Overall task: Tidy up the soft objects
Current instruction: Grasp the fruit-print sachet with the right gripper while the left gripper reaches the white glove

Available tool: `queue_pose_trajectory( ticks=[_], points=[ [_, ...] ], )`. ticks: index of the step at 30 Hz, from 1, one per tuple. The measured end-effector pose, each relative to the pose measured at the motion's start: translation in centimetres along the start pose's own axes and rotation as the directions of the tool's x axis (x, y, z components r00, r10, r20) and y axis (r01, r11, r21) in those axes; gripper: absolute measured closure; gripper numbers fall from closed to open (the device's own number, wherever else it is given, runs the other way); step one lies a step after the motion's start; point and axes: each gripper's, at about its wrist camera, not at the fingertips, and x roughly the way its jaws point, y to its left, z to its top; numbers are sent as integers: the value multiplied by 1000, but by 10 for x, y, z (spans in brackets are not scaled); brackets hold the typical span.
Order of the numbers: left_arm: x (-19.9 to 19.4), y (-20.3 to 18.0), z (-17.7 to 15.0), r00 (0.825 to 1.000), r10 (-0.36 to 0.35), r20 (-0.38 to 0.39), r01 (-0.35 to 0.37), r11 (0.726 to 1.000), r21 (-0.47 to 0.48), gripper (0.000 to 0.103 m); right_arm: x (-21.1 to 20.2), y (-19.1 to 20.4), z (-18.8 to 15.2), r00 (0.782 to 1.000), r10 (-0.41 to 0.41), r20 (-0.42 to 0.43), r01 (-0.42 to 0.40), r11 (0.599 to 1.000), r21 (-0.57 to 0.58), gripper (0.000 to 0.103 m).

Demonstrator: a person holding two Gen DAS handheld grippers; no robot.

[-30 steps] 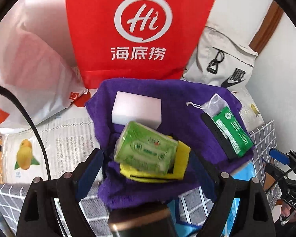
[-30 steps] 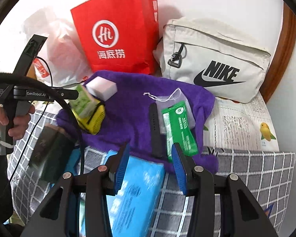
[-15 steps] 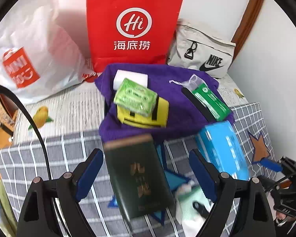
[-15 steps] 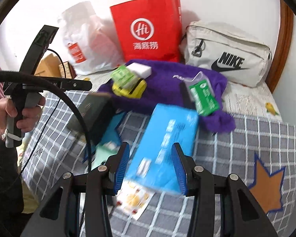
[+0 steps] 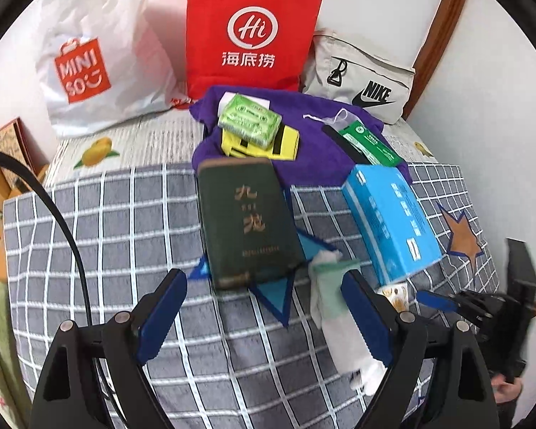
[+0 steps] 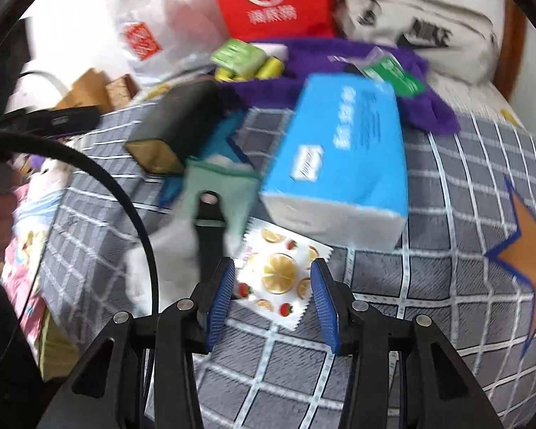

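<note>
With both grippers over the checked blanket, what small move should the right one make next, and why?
Probably lower the right gripper onto the fruit-print packet: its jaws are open and empty, the packet lies flat between them, partly under the blue box.

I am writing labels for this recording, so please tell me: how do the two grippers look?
Both grippers are alike. The left gripper and the right gripper each have a black angular frame with silver bolts and two fingers faced with ribbed blue pads. A thick black cable curves beside each one.

Left gripper (image 5: 264,309) wide apart, right gripper (image 6: 273,295) half-spread, both empty
</note>
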Motion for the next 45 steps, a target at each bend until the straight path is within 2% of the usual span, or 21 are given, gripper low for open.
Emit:
queue_pose_trajectory(
  ticks=[2, 4, 8, 12, 14, 17, 19, 21, 22, 26, 28, 29, 30, 33, 35, 38, 40, 42, 44, 45],
  points=[
    [0, 1, -7, 1000, -11, -5, 11, 1000, -5, 15, 12, -5, -1, 1000, -19, -21, 19, 999, 36, 58],
    [0, 3, -14, 1000, -16, -9, 16, 1000, -24, 15, 20, -7, -1, 999, -34, -30, 36, 997, 66, 53],
    [1, 7, -23, 999, -46, -8, 45, 998, -49, 15, 23, -1, 0, 1000, -9, -4, 10, 994, 110, 28],
    [2, 9, -27, 998, -63, -10, 62, 996, -66, 15, 30, 10, 3, 998, -65, 19, 63, 995, 78, 27],
    [3, 9, -28, 998, -65, -12, 64, 996, -65, 15, 30, 11, 2, 996, -79, 33, 76, 995, 69, 31],
    [4, 9, -32, 997, -72, -21, 70, 995, -69, 15, 26, 5, -1, 992, -121, 36, 119, 991, 67, 58],
    [5, 10, -35, 997, -78, -22, 76, 994, -76, 15, 23, 0, -2, 994, -105, 31, 103, 993, 62, 63],
    [6, 11, -36, 996, -86, -22, 84, 993, -82, 15, 21, -4, -4, 993, -111, 30, 110, 993, 52, 78],
    [6, 11, -37, 996, -87, -22, 85, 993, -84, 15, 20, -7, -5, 994, -111, 23, 110, 993, 42, 80],
    [5, 12, -39, 996, -90, -23, 88, 993, -81, 15, 12, -16, -11, 998, -70, 0, 70, 995, 75, 79],
    [6, 12, -40, 996, -89, -23, 87, 993, -83, 15, 12, -15, -14, 999, -45, -8, 46, 996, 72, 61],
    [6, 12, -40, 995, -92, -25, 89, 992, -86, 15, 13, -11, -14, 999, -38, -3, 38, 997, 61, 49],
    [7, 13, -41, 995, -96, -27, 93, 992, -90, 15, 14, -8, -15, 999, -36, 3, 36, 998, 50, 42],
    [9, 13, -42, 995, -96, -31, 93, 991, -95, 15, 20, 6, -13, 993, -113, 20, 113, 993, 17, 41],
    [9, 13, -41, 995, -97, -31, 93, 991, -94, 15, 24, 13, -11, 990, -136, 28, 136, 991, -14, 39],
    [9, 13, -42, 995, -97, -30, 94, 991, -91, 15, 27, 20, -12, 985, -165, 46, 168, 984, -53, 40],
    [9, 13, -42, 994, -100, -30, 97, 991, -92, 15, 27, 24, -14, 986, -159, 56, 163, 983, -81, 50],
    [10, 12, -42, 995, -100, -31, 96, 991, -93, 15, 25, 27, -16, 988, -141, 56, 147, 981, -126, 65],
    [9, 12, -43, 994, -102, -31, 99, 991, -94, 15, 23, 28, -18, 989, -136, 53, 143, 978, -154, 70],
    [9, 11, -43, 994, -102, -30, 98, 991, -94, 15, 21, 26, -19, 991, -125, 51, 132, 979, -156, 76]
  ],
)
